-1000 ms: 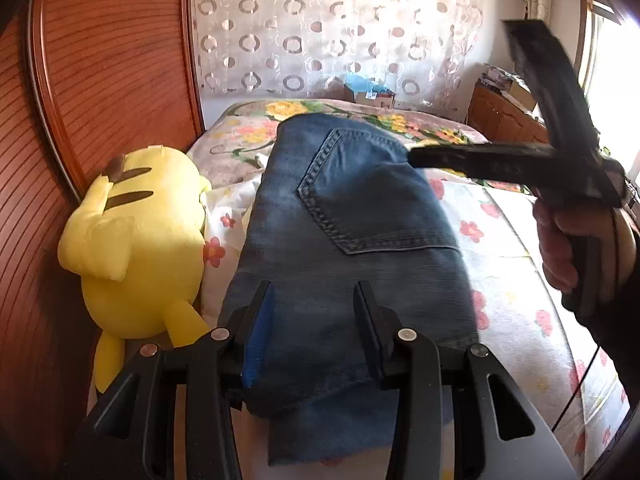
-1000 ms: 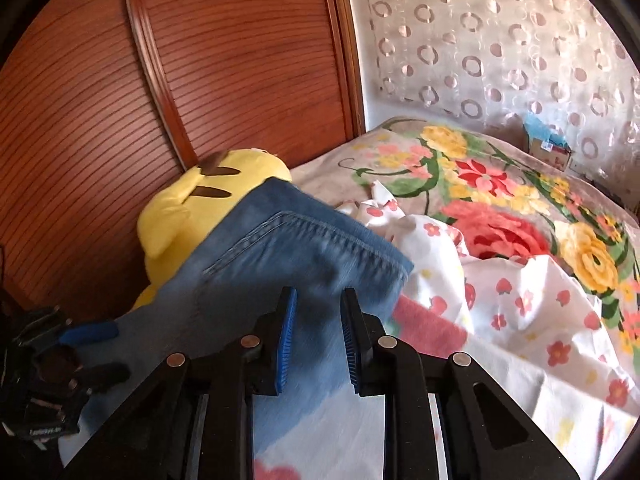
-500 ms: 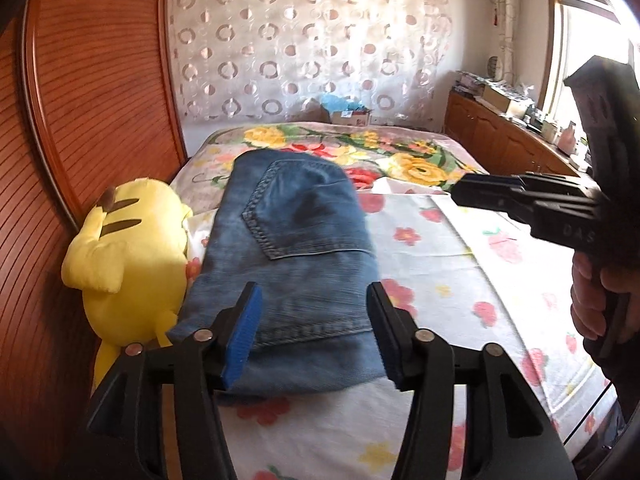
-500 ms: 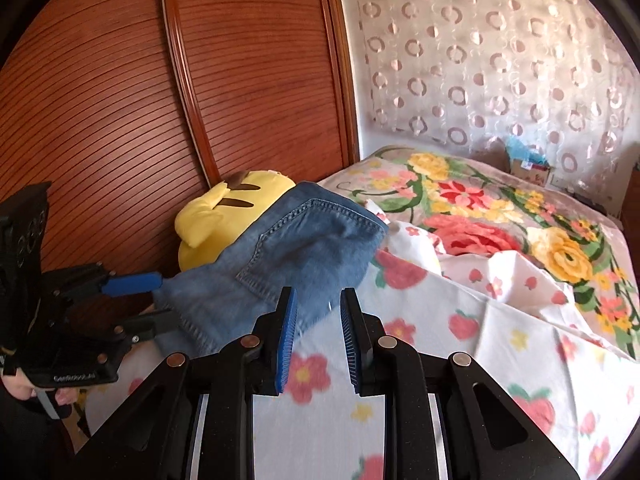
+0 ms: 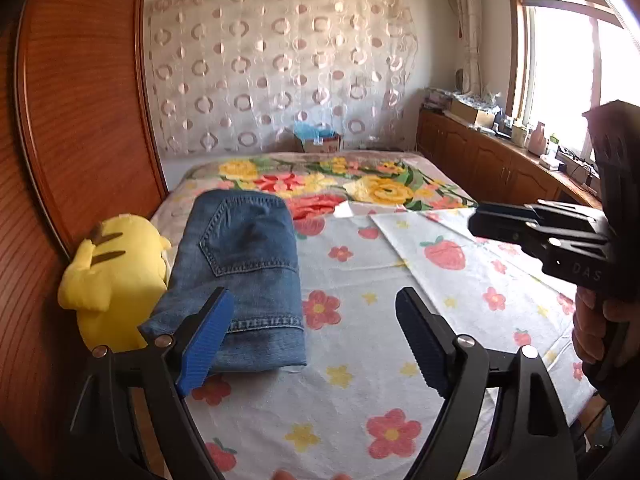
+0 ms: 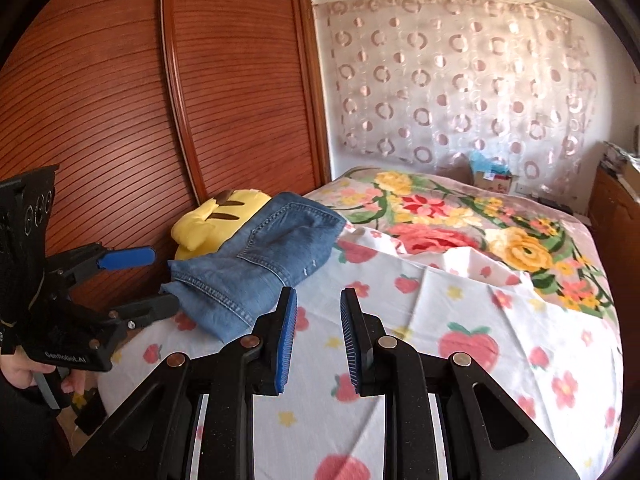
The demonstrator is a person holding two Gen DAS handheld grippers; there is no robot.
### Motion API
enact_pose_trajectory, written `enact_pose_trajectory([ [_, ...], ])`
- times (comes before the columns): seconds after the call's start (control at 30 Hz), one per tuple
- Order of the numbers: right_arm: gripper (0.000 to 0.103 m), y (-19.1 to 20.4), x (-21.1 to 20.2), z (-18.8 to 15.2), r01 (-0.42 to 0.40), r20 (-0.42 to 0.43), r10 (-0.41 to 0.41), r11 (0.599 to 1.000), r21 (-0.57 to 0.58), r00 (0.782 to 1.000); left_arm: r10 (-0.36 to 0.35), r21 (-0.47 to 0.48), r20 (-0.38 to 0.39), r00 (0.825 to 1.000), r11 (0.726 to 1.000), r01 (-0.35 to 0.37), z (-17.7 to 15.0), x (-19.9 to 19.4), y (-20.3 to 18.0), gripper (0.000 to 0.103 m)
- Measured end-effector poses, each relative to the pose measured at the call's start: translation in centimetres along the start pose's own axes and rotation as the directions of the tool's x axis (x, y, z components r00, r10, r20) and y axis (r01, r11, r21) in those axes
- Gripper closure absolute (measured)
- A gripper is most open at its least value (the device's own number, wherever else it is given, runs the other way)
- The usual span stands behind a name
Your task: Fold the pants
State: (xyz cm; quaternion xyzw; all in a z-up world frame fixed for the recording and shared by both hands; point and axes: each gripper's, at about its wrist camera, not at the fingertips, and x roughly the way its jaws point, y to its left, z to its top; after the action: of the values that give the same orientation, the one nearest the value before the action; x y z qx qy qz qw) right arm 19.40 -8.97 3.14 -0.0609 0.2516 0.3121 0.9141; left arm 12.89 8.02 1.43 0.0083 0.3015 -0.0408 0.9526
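Observation:
The folded blue jeans (image 5: 240, 276) lie flat on the bed's left side, back pocket up, beside a yellow plush toy (image 5: 114, 276). They also show in the right wrist view (image 6: 264, 256). My left gripper (image 5: 316, 336) is open wide and empty, held above the bed just near of the jeans' hem. It shows from the side in the right wrist view (image 6: 148, 280). My right gripper (image 6: 318, 340) is open a little and empty, above the sheet to the right of the jeans. It shows at the right edge of the left wrist view (image 5: 476, 222).
The bed has a white strawberry-print sheet (image 5: 400, 320) over a flowered blanket (image 5: 360, 184). A wooden headboard (image 6: 120, 100) stands at the left behind the plush toy. A wooden cabinet (image 5: 500, 160) runs under the window at the right. A small box (image 5: 320, 142) sits by the curtain.
Both grippers have pulled back and up from the jeans, which stay folded on the bed. My left gripper has opened wider. My right gripper has opened slightly.

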Motion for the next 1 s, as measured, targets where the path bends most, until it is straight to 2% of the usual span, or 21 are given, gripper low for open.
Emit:
enact_pose_trajectory([
  [0.27, 0.062, 0.8, -6.3, -2.7, 0.086, 0.068, -0.088, 0.996, 0.039, 0.994, 0.0, 0.017, 0.059, 0.998, 1.0, -0.001, 0.0, -3.1, -2.9, 0.019],
  [0.53, 0.045, 2.6, -12.3, -4.9, 0.181, 0.14, -0.192, 0.98, 0.087, 0.971, -0.001, -0.019, 0.077, 0.997, 1.0, 0.002, -0.5, -4.8, -5.3, 0.019],
  [0.8, 0.033, 6.0, -14.9, -6.5, 0.294, 0.169, -0.313, 0.947, 0.132, 0.935, -0.033, -0.023, 0.096, 0.995, 0.999, 0.035, -0.7, -5.7, -7.7, 0.019],
  [1.0, 0.029, 7.9, -14.8, -6.8, 0.332, 0.166, -0.356, 0.931, 0.154, 0.92, -0.009, -0.004, 0.104, 0.995, 1.0, 0.009, -1.2, -6.4, -9.4, 0.019],
])
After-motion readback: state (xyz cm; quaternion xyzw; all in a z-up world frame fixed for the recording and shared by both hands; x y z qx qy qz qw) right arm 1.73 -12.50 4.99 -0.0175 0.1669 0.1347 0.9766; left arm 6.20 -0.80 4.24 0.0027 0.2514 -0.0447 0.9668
